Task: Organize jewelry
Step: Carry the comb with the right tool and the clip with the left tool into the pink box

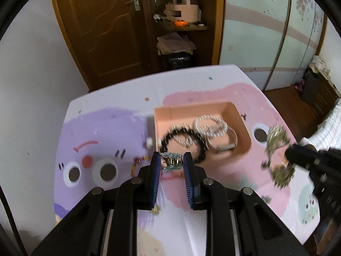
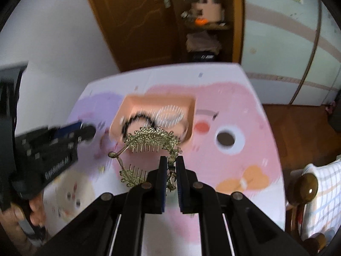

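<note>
A pink tray (image 1: 232, 108) sits on the table and holds a black bead bracelet (image 1: 191, 134), a white bead bracelet (image 1: 210, 125) and a pale bangle (image 1: 226, 145). My left gripper (image 1: 171, 160) is shut on a small gold and blue hair claw (image 1: 171, 161), held just in front of the tray's near edge. My right gripper (image 2: 171, 163) is shut on a gold leafy hair comb (image 2: 149, 140), held above the table near the tray (image 2: 136, 102). The comb (image 1: 277, 149) and the right gripper (image 1: 298, 153) show blurred in the left view.
The table carries a pastel cartoon mat (image 1: 102, 132). Small beads or earrings (image 1: 138, 162) lie on the mat left of the left gripper. The left gripper's body (image 2: 49, 147) fills the left of the right view. A wooden chair post (image 2: 307, 187) stands at the table's right.
</note>
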{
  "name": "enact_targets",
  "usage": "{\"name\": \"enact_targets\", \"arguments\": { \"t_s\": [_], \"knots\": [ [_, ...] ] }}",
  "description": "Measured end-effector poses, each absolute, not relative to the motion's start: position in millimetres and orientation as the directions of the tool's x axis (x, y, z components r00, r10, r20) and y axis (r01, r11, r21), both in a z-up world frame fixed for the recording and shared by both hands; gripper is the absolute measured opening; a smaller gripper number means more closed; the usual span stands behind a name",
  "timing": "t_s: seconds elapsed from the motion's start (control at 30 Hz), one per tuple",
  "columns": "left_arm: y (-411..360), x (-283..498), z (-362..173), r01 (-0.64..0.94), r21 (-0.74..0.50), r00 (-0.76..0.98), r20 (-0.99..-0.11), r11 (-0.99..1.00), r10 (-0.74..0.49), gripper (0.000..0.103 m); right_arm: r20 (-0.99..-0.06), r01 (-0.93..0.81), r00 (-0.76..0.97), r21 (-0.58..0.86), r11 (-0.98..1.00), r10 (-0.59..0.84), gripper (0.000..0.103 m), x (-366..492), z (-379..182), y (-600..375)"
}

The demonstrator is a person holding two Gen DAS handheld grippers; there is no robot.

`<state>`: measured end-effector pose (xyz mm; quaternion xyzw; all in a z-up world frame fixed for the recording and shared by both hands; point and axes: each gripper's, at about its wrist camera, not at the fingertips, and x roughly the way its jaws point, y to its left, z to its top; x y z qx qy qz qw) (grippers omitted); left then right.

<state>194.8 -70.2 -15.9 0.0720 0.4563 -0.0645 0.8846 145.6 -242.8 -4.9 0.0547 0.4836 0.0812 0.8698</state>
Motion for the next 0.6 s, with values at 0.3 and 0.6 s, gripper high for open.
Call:
{"name": "enact_targets", "arguments": {
  "t_s": [0.3,0.6],
  "knots": [
    [-85,229,-40,0.16,0.071,0.569,-0.822,0.985,-0.033,0.019,-0.813,0.019,0.568,0.165,0.986,0.125,0.008,205,-1,-244],
    [-81,246,-69,0.135,0.057,0.54,-0.841,0.989,-0.025,0.02,-0.849,0.024,0.514,0.161,0.987,0.126,0.008,230,-34,-226]
  ]
}}
